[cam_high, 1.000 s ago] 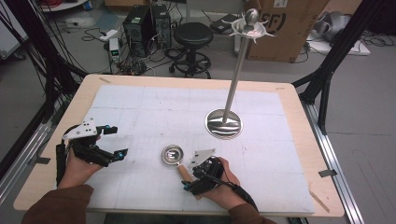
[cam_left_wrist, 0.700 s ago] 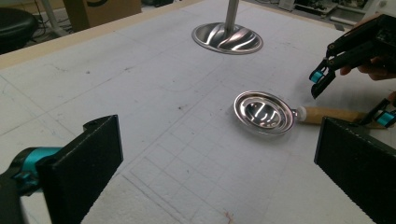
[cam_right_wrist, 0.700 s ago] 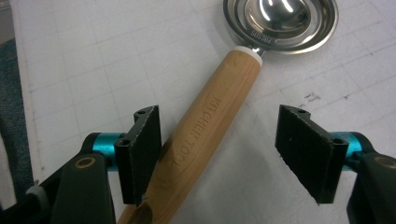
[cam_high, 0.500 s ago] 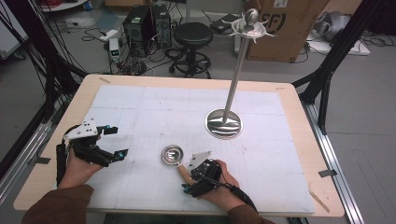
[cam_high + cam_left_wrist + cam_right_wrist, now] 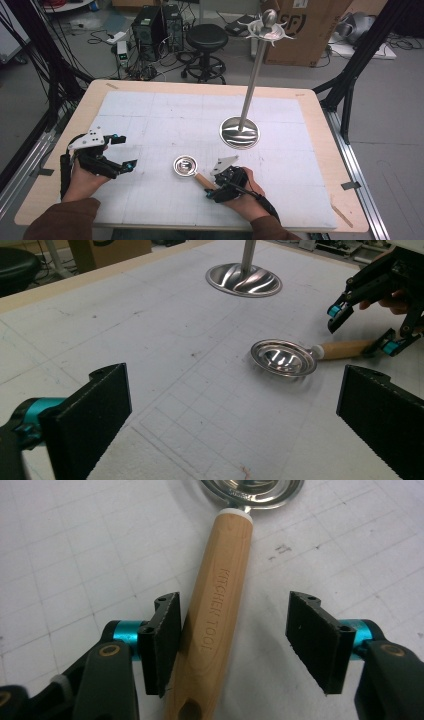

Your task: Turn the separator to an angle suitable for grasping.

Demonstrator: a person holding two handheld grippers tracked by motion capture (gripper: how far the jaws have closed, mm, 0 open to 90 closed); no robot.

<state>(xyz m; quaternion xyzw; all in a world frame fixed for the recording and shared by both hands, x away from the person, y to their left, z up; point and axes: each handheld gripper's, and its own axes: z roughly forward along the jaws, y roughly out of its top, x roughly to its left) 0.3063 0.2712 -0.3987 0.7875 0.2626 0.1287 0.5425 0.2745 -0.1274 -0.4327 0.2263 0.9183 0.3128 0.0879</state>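
**A:** What is the right gripper (image 5: 210,190) working on?

**B:** A small ladle (image 5: 192,170): a round, shallow, polished steel bowl joined by a white collar to a light wooden handle (image 5: 214,605). The right gripper view shows "KITCHEN TOOL" stamped along the wood and a hole near the handle's end.

**A:** Where does it lie?

**B:** Flat on the white gridded sheet covering the bench (image 5: 65,125), in the near middle, well short of the steel stand (image 5: 241,131) with its tall pole and round foot.

**A:** Which way does it point?

**B:** In the high view its long axis runs on a diagonal: bowl towards the far left, open side up, handle trailing back towards the person's right hand. In the left gripper view (image 5: 285,357) the bowl sits left and the handle stretches right.

**A:** And the fingers of the right gripper?

**B:** Spread wide on either side of the handle's rear half. One finger (image 5: 162,640) sits right against the wood; the other stands clear, with bare sheet between it and the handle. Nothing is clamped.

**A:** The left gripper (image 5: 122,152)?

**B:** Held over the left part of the bench, well apart from the ladle. Its fingers (image 5: 87,427) are wide open and empty, and they face the bowl.
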